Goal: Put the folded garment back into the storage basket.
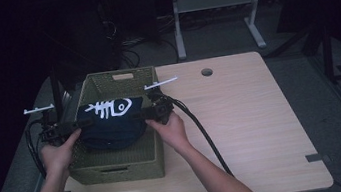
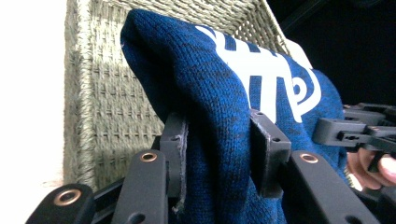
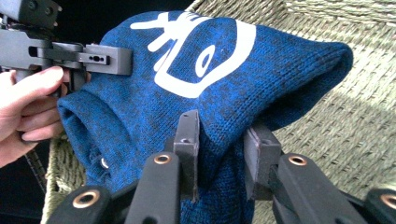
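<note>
Step in hand: the person is holding a dark blue knitted garment with a white fish-skeleton print (image 1: 110, 122) stretched between the two tools, over the open top of an olive-green woven basket (image 1: 120, 166); I judge this to be the carrying stage of placing the garment into the basket, or possibly of lifting it out, which these pictures cannot settle.

Left tool (image 1: 77, 124): it is gripping the left edge of the garment; in the left gripper view its jaws are nearly closed, with a thick fold of knit pinched between the pads (image 2: 266, 151).

Right tool (image 1: 137, 115): it is gripping the right edge; in the right gripper view the jaws are likewise closing on a bunched fold (image 3: 219, 140), open just as far as the cloth's thickness.

Garment position: it is hanging between the tools above the basket's interior, sagging in the middle, print facing up and toward the far side; whether its underside is touching the basket floor is unclear.

Basket position: it is sitting on the left part of the light wooden desk (image 1: 243, 126), its near wall toward the person.

Next move calls for: if the garment is going in, lowering both tools evenly until the cloth is resting on the woven floor, then opening both together so neither corner drags over the rim.
</note>
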`<state>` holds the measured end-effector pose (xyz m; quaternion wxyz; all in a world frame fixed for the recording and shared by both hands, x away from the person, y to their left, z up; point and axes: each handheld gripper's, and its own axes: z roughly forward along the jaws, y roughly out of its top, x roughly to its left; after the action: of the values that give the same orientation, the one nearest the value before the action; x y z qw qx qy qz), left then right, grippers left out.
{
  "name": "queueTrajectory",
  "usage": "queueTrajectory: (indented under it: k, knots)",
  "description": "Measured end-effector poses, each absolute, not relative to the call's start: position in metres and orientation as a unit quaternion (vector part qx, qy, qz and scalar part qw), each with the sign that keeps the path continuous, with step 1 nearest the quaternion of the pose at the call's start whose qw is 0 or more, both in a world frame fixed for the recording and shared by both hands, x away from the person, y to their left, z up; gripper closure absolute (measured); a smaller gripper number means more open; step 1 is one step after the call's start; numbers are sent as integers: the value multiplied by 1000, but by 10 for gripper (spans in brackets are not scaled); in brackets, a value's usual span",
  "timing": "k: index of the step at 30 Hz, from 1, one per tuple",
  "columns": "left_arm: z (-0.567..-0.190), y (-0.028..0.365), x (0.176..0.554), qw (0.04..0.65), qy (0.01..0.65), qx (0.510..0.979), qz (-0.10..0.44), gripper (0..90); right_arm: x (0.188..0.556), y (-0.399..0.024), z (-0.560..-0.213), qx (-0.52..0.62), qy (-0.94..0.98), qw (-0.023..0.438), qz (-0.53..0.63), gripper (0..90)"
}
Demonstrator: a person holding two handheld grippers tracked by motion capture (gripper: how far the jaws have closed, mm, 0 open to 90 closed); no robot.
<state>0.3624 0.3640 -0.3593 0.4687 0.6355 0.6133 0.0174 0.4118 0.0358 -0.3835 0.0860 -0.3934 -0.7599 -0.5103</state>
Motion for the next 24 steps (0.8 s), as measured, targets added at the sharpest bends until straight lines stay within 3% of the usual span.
queueTrajectory:
  k: [13,14,19,24]
  knots:
    - [-361,361,365,460,614,641,30,614,405,35,-384,-394,-769,63,-499,653]
    - [-359,361,366,452,612,647,50,588,404,34,-381,-397,-769,48,-499,585]
    - [-351,365,366,445,617,642,97,521,402,26,-372,-398,-773,6,-493,523]
    - [-348,368,366,435,619,644,112,520,402,21,-368,-391,-772,11,-502,549]
